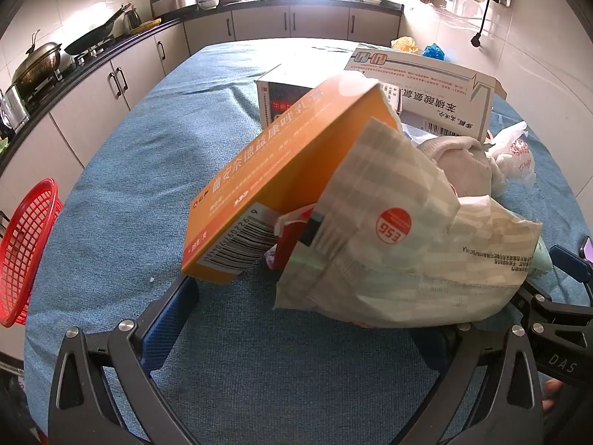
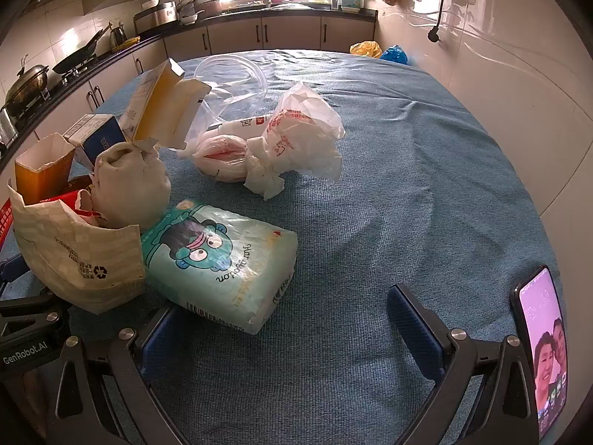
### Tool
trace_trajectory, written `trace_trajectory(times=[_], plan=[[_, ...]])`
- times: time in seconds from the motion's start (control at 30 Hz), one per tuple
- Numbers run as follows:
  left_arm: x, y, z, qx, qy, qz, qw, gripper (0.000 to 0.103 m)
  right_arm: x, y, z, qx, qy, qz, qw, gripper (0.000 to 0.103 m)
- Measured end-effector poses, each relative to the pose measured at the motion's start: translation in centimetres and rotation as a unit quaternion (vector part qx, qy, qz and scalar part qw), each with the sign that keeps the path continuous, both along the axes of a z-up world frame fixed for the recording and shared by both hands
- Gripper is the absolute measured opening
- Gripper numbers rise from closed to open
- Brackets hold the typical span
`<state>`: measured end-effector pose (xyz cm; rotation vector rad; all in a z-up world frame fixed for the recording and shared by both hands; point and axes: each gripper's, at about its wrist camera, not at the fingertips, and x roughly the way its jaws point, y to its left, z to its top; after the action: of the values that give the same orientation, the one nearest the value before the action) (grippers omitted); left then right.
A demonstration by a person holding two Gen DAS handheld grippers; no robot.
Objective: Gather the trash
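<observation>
Both tools — left [image 1: 307, 319], right [image 2: 292, 319] — spread wide over blue tablecloth [image 2: 370, 222]; kitchen counter [image 2: 281, 9] behind.

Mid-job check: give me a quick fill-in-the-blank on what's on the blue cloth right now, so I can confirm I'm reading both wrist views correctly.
1. The orange cardboard medicine box leans against the checked paper ____.
2. The smartphone lying at the table's right edge has its screen ____.
3. The basket at the table's left edge is coloured ____.
4. The right gripper has its jaws ____, holding nothing.

Missing words: bag; lit; red; open
</observation>
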<state>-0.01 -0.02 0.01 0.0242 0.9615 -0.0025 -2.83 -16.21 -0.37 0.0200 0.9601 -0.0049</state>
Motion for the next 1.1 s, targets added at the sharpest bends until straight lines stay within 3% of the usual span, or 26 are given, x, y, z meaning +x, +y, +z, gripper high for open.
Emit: trace_trajectory(times=[0.33,0.57,0.87,1.1], plan=[[-2.4,0.6,0.6,-0.012,-0.003,-0.009,0.9999,0.103,-0.4,-0.3,0.3,0.003,0.012,0.0,1.0,0.103],[-7.4,2.0,2.0,-0.021,-0.059,-0.008,0.998,0.103,-5.3,-1.0,2.3,0.004,-0.031,0.013,0.999,0.103],[-13.0,2.0,5.0,-0.001,-0.152,0.004,0.9883,0.103,-13.4,0.4,7.0,0.02,-0.147,0.032,0.988,0.103],[-15.5,3.2,5.7,0.001,-0.177,0.009,0.9842,0.103,-16.3,1.7,7.4,0.026,-0.164,0.042,0.985,0.1]])
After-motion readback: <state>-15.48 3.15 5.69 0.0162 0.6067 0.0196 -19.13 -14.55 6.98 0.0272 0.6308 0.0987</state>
